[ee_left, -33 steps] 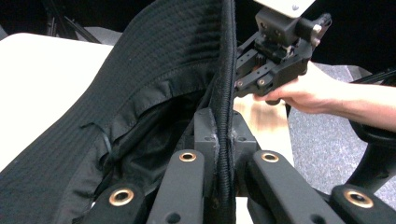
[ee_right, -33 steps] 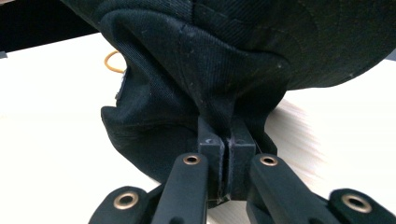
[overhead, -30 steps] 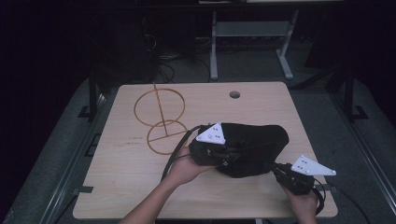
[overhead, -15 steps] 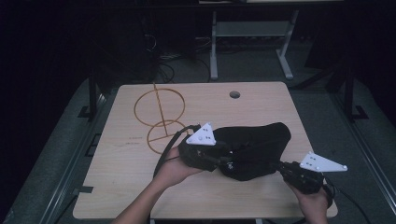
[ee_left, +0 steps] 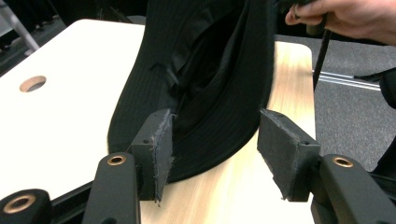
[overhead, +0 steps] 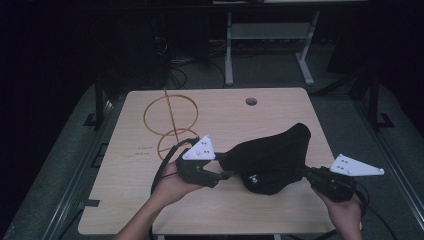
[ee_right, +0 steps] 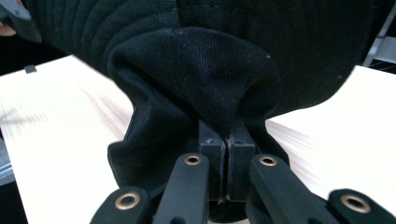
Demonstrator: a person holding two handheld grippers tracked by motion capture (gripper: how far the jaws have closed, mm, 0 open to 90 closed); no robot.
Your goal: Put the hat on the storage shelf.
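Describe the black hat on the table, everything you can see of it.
The black hat is soft stitched fabric with a ribbed brim and a darker lining inside. It stands partly lifted over the wooden table, its brim edge down near the front. The right gripper pinches a fold of its cloth; the left gripper, whose fingers have just opened, straddles the brim without pressing it.

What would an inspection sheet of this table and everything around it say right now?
Surface: pale wooden table, round hole near the far edge.
Job's things: black hat, one side lifted.
Clutter: wire ring stand at far left.
Tongs: left tongs have just been opening, pads astride the hat brim without pressing; right tongs pinched shut on hat fabric.
Cables: black cable trails from the left tongs.
Surroundings: dark room, grey metal frame beyond the table.
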